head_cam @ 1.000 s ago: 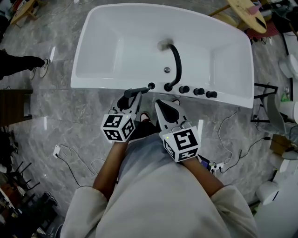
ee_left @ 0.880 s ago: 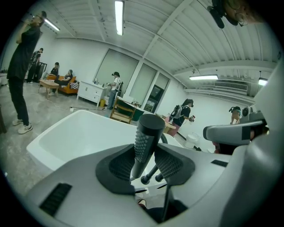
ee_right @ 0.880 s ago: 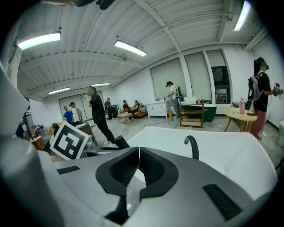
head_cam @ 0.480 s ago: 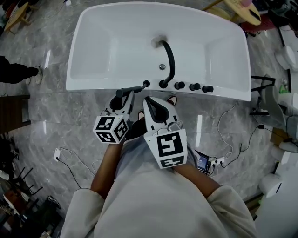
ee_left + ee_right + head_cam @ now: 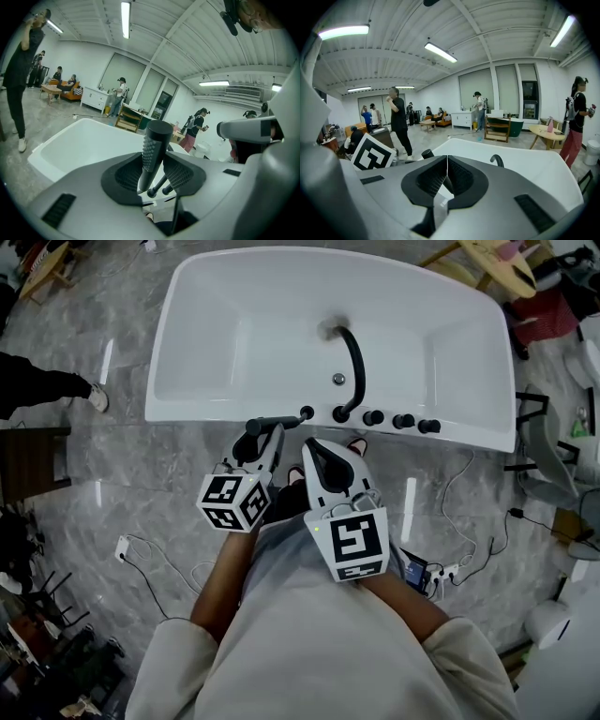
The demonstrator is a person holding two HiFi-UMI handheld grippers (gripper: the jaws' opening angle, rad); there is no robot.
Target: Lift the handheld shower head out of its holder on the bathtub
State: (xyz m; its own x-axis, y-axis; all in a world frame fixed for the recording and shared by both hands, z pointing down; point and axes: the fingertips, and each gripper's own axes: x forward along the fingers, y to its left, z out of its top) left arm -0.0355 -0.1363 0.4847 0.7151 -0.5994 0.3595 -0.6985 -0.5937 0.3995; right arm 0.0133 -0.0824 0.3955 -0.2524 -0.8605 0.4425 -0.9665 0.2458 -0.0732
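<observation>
The black handheld shower head (image 5: 274, 422) lies along the near rim of the white bathtub (image 5: 187, 412), its right end at the holder (image 5: 306, 412). My left gripper (image 5: 262, 433) is shut on its handle near the left end. In the left gripper view the ribbed black handle (image 5: 152, 147) stands clamped between the two pads of that gripper (image 5: 153, 165). My right gripper (image 5: 310, 443) hovers just right of it, in front of the rim, shut and holding nothing. In the right gripper view the right gripper (image 5: 446, 169) has its pads touching, with the shower head's end (image 5: 427, 153) beyond them.
A curved black spout (image 5: 353, 360) and three black knobs (image 5: 402, 421) sit on the rim right of the holder. Cables (image 5: 141, 563) and a power strip (image 5: 413, 571) lie on the marble floor. A bystander's leg and shoe (image 5: 97, 397) are at the left.
The head camera has swayed a little. My left gripper stays shut on the shower head's handle at the rim, and the right gripper stays shut beside it.
</observation>
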